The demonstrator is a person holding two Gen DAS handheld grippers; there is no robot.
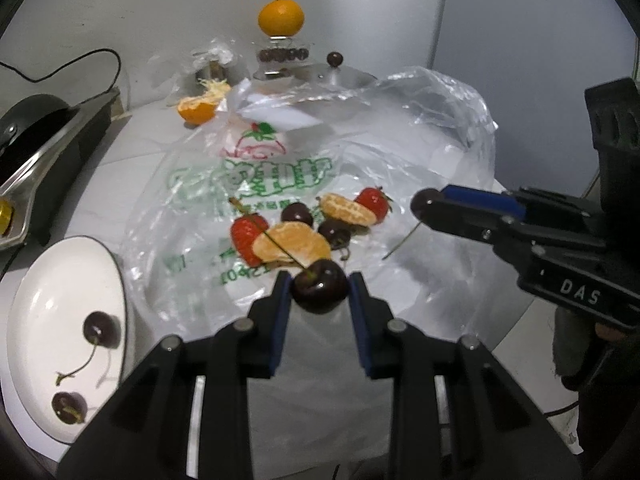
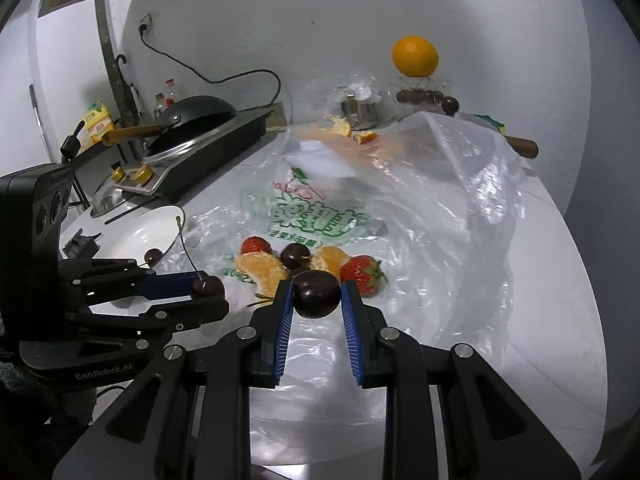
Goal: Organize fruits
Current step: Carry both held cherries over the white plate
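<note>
Glossy dark cherries (image 1: 319, 291) gleam on a crinkled, clear plastic bag (image 1: 420, 152). The plate (image 1: 36, 312) looks glazed white, possibly ceramic. Brushed metal rims the stove (image 2: 208, 140); the pan's handle (image 2: 128, 133) appears wooden. Gripper pads (image 2: 285, 332) are ribbed blue.

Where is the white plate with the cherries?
The white plate sits at lower left in the left wrist view, beside the plastic bag, with two cherries on it.

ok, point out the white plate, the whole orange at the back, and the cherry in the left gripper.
white plate (image 1: 44, 300), left wrist view, bare inner surface.
whole orange (image 1: 281, 17), left wrist view, middle of the peel.
cherry in the left gripper (image 1: 320, 288), left wrist view, glossy front of the fruit.
</note>
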